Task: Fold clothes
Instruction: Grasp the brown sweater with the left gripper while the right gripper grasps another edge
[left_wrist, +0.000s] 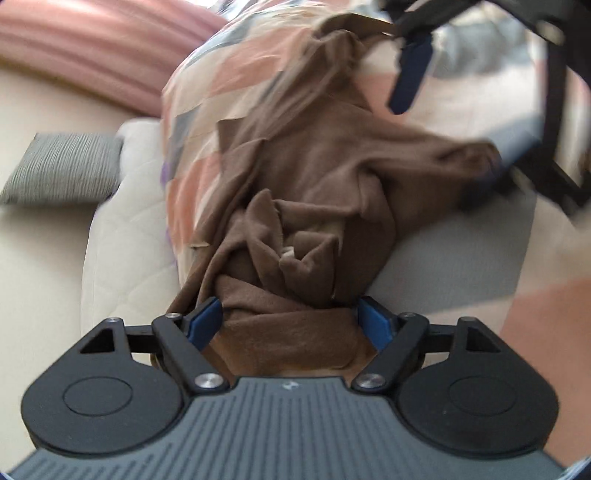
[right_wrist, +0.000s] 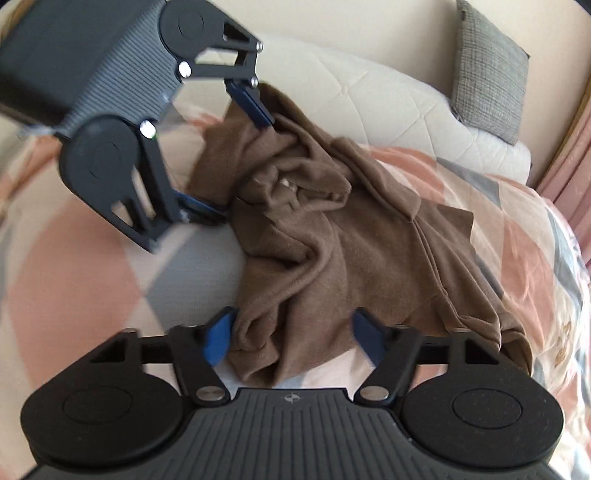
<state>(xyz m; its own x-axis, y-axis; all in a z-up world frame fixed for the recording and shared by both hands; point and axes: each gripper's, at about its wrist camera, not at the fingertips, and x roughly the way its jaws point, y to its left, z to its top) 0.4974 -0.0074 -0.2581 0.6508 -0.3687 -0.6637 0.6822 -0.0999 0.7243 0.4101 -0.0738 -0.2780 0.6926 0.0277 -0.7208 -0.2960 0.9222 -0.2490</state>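
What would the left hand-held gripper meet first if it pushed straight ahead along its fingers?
Probably the crumpled brown fabric garment: it already bunches between the open jaws of the left hand-held gripper, lying on the patterned quilt.

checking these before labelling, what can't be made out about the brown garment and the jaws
- What kind of piece the brown garment is: left and right wrist views, it lies bunched in folds.
- Whether the right gripper pinches cloth: right wrist view, its jaws stand wide around the hem.
- Whether the left gripper grips: left wrist view, cloth fills the gap and the view is blurred.
- The bedspread pattern: blurred.
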